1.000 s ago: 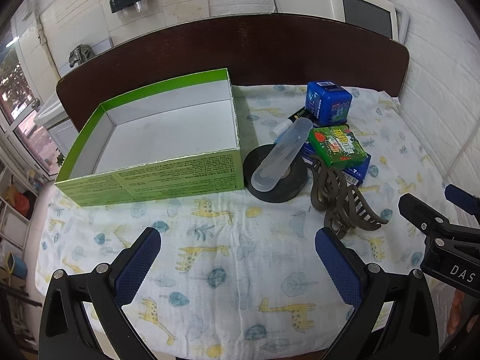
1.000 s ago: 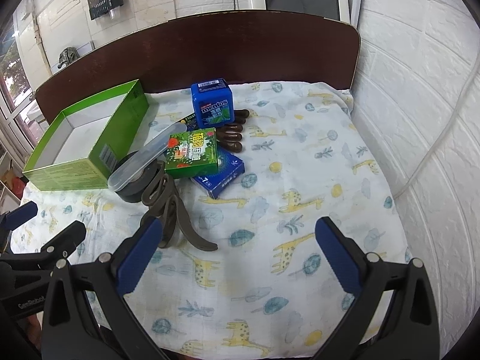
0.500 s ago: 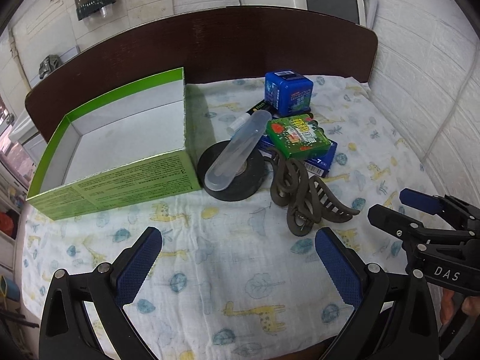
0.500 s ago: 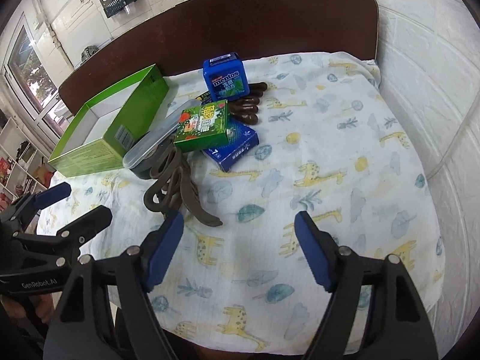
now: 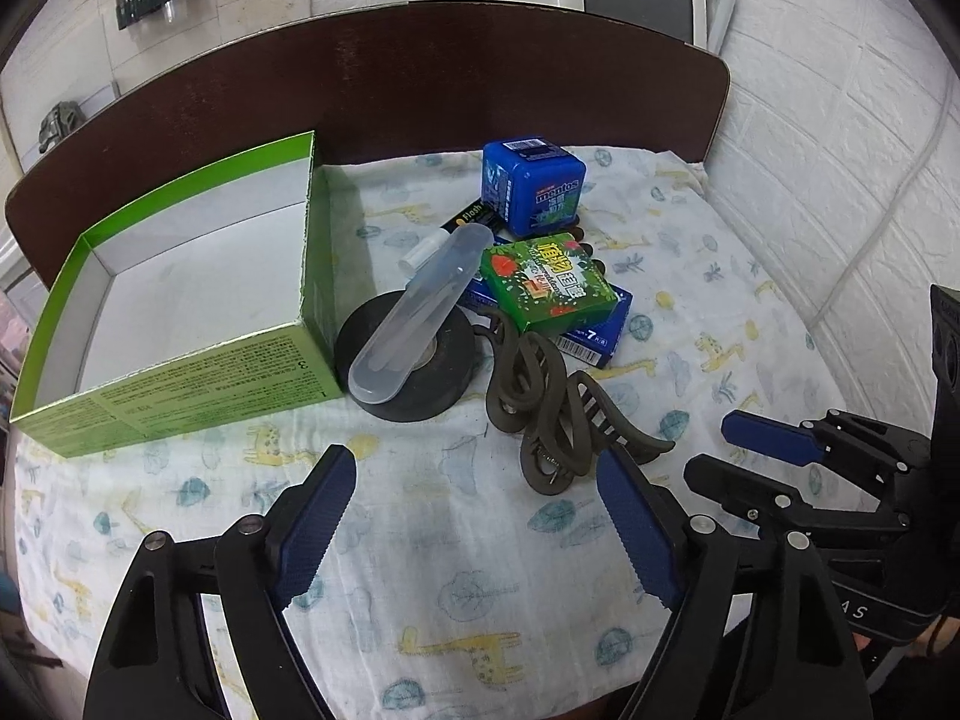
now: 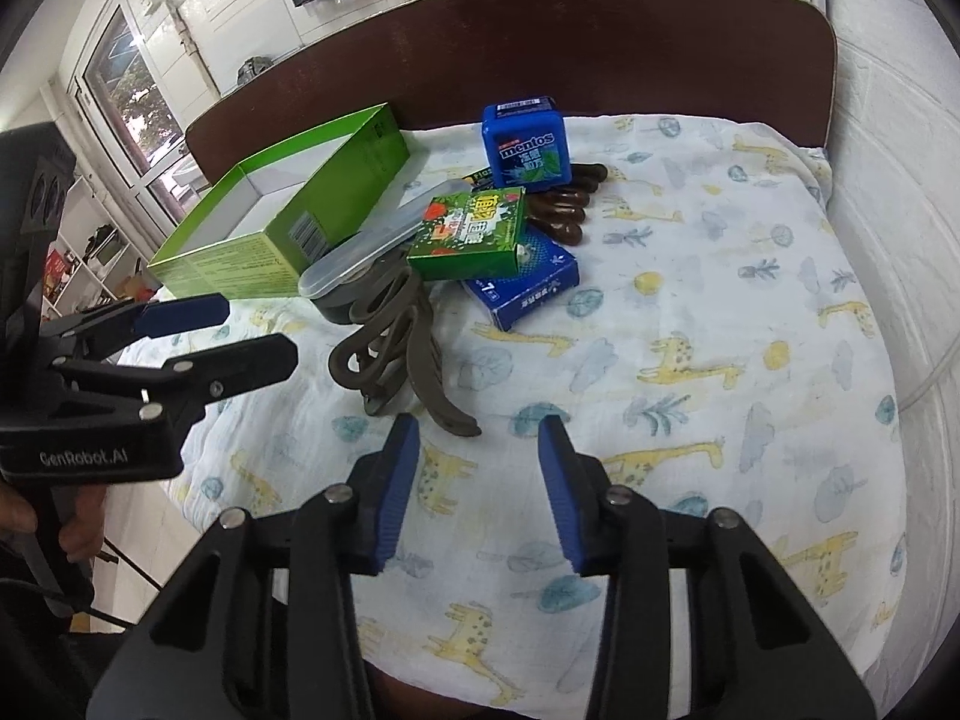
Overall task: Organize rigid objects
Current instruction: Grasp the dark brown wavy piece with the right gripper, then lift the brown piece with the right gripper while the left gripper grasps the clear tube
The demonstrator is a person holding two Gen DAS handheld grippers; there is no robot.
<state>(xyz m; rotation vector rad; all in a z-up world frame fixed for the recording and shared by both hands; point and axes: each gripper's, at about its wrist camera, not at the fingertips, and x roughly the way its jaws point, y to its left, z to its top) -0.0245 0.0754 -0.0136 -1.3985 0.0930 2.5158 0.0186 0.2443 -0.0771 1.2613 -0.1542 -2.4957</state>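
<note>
An open green box (image 5: pixel 180 300) (image 6: pixel 282 222) with a white inside stands on the left of the bed. Beside it is a pile: a black tape roll (image 5: pixel 414 360), a clear plastic tube (image 5: pixel 420 312) across it, a brown hair claw (image 5: pixel 552 414) (image 6: pixel 390 330), a green card box (image 5: pixel 546 285) (image 6: pixel 474 234) on a flat blue box (image 5: pixel 600 330) (image 6: pixel 528 282), and a blue Mentos tub (image 5: pixel 531 186) (image 6: pixel 525 144). My left gripper (image 5: pixel 480 522) is open and empty in front of the pile. My right gripper (image 6: pixel 474 486) is open and empty, just before the claw.
A dark wooden headboard (image 5: pixel 420 90) runs along the far edge. A white brick wall (image 5: pixel 840 150) closes the right side. A second dark hair clip (image 6: pixel 564 204) lies behind the boxes. The giraffe-print sheet (image 6: pixel 690 330) stretches bare to the right.
Both grippers have moved closer together and toward the pile. The jaws of both have narrowed, the right more than the left. Nothing on the bed has moved.
</note>
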